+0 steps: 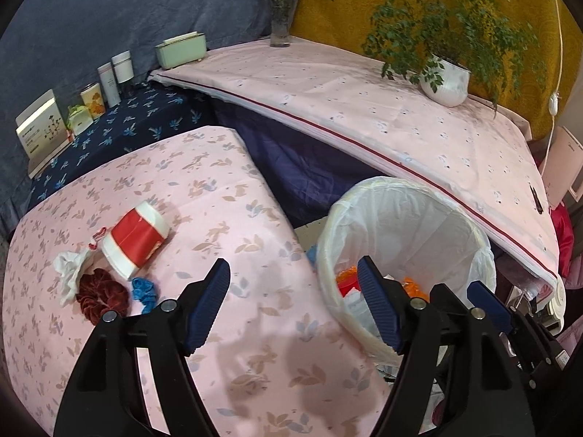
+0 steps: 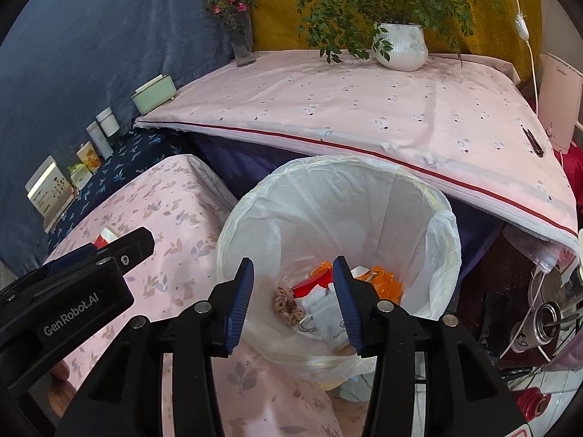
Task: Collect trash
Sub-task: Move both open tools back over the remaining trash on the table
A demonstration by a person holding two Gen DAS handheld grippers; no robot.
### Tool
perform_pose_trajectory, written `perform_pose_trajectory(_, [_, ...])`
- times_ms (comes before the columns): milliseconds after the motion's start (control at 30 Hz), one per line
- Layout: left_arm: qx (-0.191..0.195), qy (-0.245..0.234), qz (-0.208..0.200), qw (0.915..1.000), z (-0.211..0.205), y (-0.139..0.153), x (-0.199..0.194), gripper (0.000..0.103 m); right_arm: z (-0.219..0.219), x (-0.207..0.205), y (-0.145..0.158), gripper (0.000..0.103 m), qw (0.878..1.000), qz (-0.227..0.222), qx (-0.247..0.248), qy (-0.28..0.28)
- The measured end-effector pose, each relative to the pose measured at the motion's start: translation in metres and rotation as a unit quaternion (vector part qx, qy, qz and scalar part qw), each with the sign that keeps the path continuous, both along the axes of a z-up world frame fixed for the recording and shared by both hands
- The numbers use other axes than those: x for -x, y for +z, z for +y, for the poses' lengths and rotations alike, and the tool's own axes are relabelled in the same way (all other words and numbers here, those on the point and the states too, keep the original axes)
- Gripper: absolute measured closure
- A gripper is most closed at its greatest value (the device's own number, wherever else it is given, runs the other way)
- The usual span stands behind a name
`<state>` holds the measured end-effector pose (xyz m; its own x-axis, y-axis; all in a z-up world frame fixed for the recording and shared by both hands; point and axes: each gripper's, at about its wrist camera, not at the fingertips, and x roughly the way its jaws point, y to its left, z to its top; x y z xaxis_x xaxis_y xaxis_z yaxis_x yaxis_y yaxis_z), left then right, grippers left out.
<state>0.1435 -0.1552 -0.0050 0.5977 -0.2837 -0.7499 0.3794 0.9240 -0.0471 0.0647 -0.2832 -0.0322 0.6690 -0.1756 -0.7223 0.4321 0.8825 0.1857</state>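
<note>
My left gripper (image 1: 293, 266) is open and empty above the pink leaf-print cloth (image 1: 218, 218), at the edge beside the white-lined trash bin (image 1: 411, 215). To its left on the cloth lie a tipped red-and-white paper cup (image 1: 136, 242), a crumpled white tissue (image 1: 69, 269), a dark red scrunchie (image 1: 102, 296) and a small blue scrap (image 1: 144, 291). My right gripper (image 2: 293, 262) hangs open over the bin (image 2: 328, 196), with nothing between its pads. Down in the bin lie orange scraps (image 2: 386, 284), a white packet (image 2: 328, 313) and a beige scrunchie (image 2: 288, 304).
A higher table under a pink cloth (image 2: 364, 109) overhangs the bin's far side, bearing a white plant pot (image 2: 400, 45) and a glass flower vase (image 2: 242, 40). Bottles, tins and a card (image 1: 40, 131) line the dark blue shelf. Cans and cables (image 2: 543, 320) clutter the floor at right.
</note>
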Motion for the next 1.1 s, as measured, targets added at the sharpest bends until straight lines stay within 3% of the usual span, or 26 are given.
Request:
perform_pose_trajectory(533, [0.016, 0.080, -0.002, 0.9966, 0.095, 0.002, -0.015, 0.034, 0.083, -0.027, 0.013, 0.059, 0.997, 0.006, 0.033, 0.077])
perform_pose_trajectory(1100, [0.022, 0.161, 0.015, 0.9866, 0.198, -0.019, -0.030, 0.034, 0.175, -0.059, 0.001, 0.058, 0.986, 0.026, 0.047, 0.155])
